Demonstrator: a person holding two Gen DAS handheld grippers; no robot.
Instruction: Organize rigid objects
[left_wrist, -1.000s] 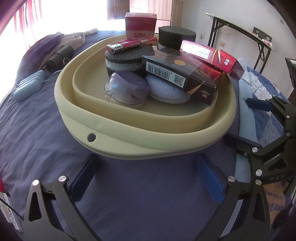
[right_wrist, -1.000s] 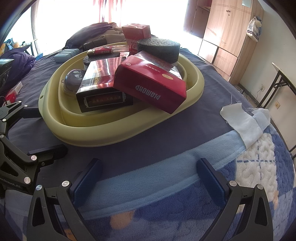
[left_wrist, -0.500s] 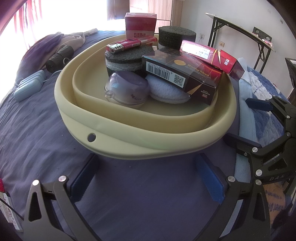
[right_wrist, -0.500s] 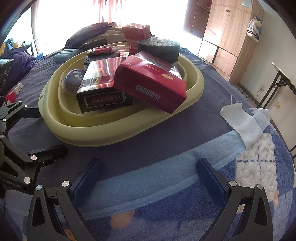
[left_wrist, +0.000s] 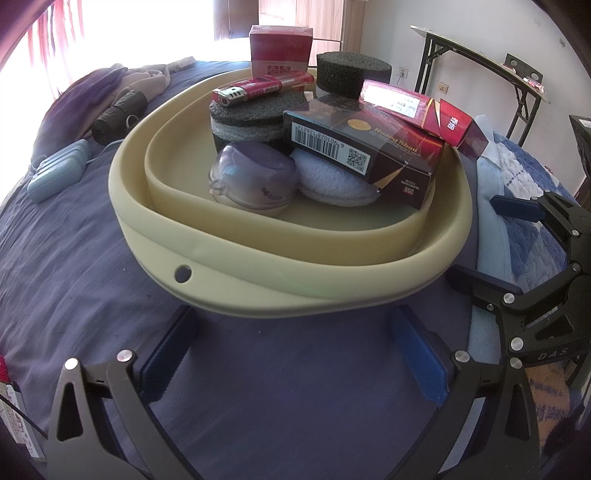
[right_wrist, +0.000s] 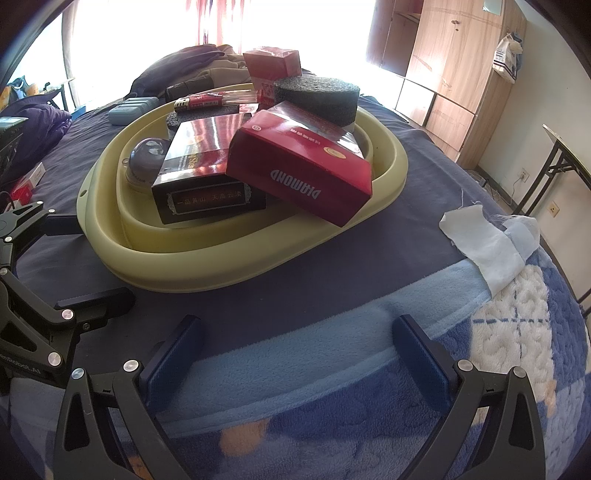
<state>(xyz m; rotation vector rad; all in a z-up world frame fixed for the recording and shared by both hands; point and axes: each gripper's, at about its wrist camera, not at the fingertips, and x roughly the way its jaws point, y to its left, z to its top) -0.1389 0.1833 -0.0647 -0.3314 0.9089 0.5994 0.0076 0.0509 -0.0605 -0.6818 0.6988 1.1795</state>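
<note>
A: Grippers first. Left gripper (left_wrist: 295, 354) has its pads spread wide, nothing between them, just short of the near rim of the yellow basin (left_wrist: 295, 291). Right gripper (right_wrist: 299, 354) is likewise spread and empty, over the blue fleece blanket (right_wrist: 332, 354), with the basin ahead and to its left.

B: Contents?

A: All piled in the basin. Ahead of the left gripper: purple lidded cup (left_wrist: 255, 177) nearest, white pad (left_wrist: 332, 181) beside it, black carton (left_wrist: 369, 151) lying tilted across the pad. Behind them a foam disc (left_wrist: 251, 114) with the lighter (left_wrist: 262, 88) on top. Ahead of the right gripper the red DIAMOND carton (right_wrist: 303, 166) leans on the black carton, its low corner overhanging the basin rim.

B: Step in hand, then?

A: My judgement: nothing is gripped yet, so picking a piece off the pile comes next. The red carton looks the sensible first grab, since it sits topmost and nearest the right gripper. Close across its short sides, lift straight up; dragging it could tip the black carton beneath. The stack looks loosely balanced.

B: Surface and room?

A: Soft bed under a dark purple sheet (left_wrist: 74, 258), so the basin may rock if pushed. Wooden wardrobe (right_wrist: 443, 74) far right, folding table (left_wrist: 480, 48) by the wall, bright window behind.
</note>
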